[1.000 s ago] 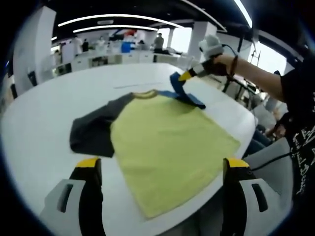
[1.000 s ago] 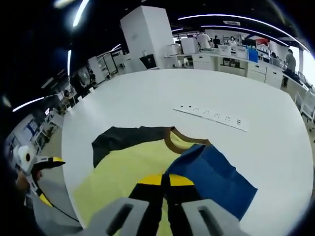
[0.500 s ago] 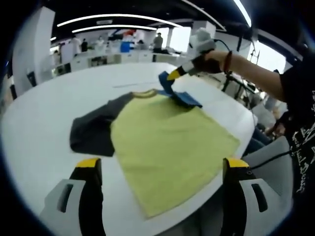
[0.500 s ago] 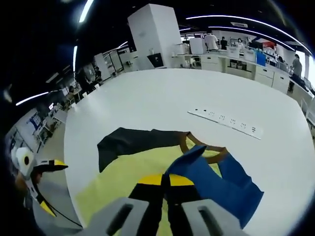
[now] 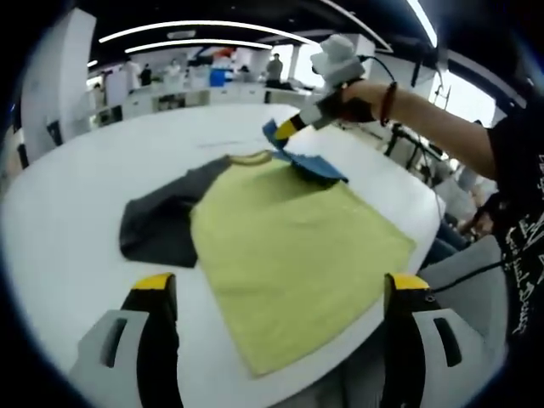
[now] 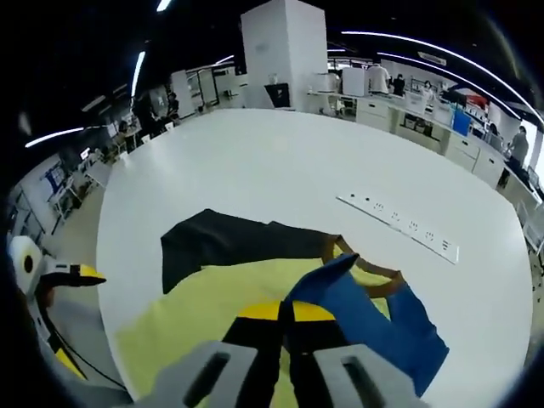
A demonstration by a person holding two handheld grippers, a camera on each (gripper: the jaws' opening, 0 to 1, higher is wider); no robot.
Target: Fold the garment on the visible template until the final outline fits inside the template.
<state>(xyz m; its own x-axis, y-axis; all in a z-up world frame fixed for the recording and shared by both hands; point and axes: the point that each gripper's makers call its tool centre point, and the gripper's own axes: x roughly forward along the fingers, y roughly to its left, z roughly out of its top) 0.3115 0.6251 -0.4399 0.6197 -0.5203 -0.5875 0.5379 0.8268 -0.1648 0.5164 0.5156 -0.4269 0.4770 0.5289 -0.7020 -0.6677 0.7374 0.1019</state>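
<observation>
The shirt (image 5: 289,246) lies flat on the white table (image 5: 68,212), yellow body spread wide, its near hem close to the table edge; the dark sleeve (image 5: 157,225) sticks out to one side, untouched; the right gripper (image 5: 283,129) has its jaws pinched shut on the blue sleeve (image 5: 313,166) and holds the cuff up above the collar (image 5: 252,159), the cloth bending over toward the yellow; the left gripper (image 5: 276,293) hangs back over the near hem with jaws wide apart, holding nothing; a strip with dark marks (image 6: 399,227) sits beyond the collar, and I can make out no clear template outline; I'd call this barely begun: one sleeve mid-fold, the other sleeve and the whole body left to do.
</observation>
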